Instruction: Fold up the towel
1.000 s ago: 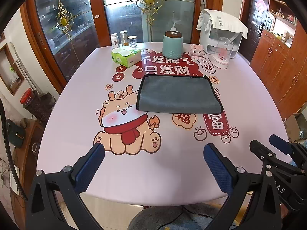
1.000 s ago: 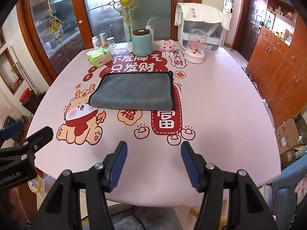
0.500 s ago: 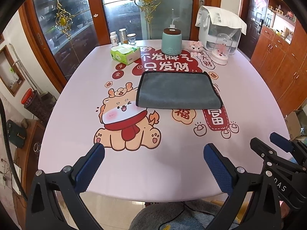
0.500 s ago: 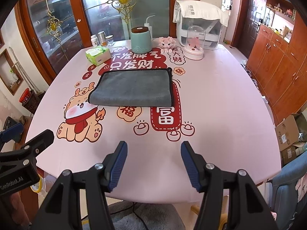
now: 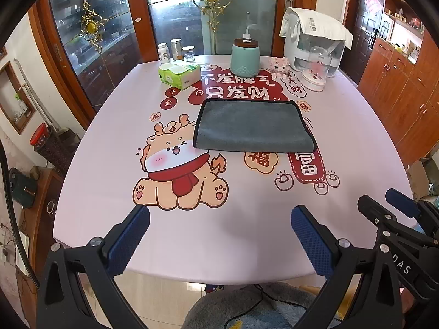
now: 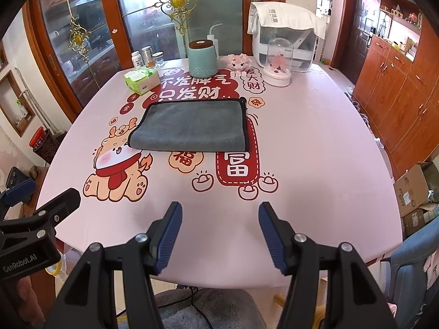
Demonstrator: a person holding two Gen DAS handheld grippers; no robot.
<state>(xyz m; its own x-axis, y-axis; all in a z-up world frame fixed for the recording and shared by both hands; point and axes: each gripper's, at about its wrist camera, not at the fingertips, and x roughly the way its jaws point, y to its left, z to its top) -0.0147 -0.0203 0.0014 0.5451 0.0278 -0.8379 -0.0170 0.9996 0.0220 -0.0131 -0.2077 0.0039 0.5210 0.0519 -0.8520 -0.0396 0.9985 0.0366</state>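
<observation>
Your left tool (image 5: 220, 217) hangs at the near edge of the table (image 5: 356, 142), its two blue-padded fingers spread wide with nothing between them. Your right tool (image 6: 218, 213) sits at the same near edge, just to the right of the left one, its fingers parted less widely and also holding nothing. Both tools are well apart from the towel (image 5: 253, 128).

The grey towel with its dark trim lies flat in a rectangle near the middle of the table, toward the far edge, its long sides running left to right. It appears already folded over, with a soft rounded fold along its near edge. Its near left corner overlaps the head of the cartoon deer (image 5: 178, 175) printed on the pink tablecloth.

Along the far edge of the table stand a teal canister (image 5: 245, 57) with a brown lid, a green tissue box (image 5: 179, 75) toward the far left corner, and three small jars (image 5: 175, 52) behind it. Toward the far right corner are a small pink toy (image 5: 279, 64), a clear dome on a white base (image 5: 317, 68) and a white appliance (image 5: 312, 41) draped with a white cloth.
</observation>
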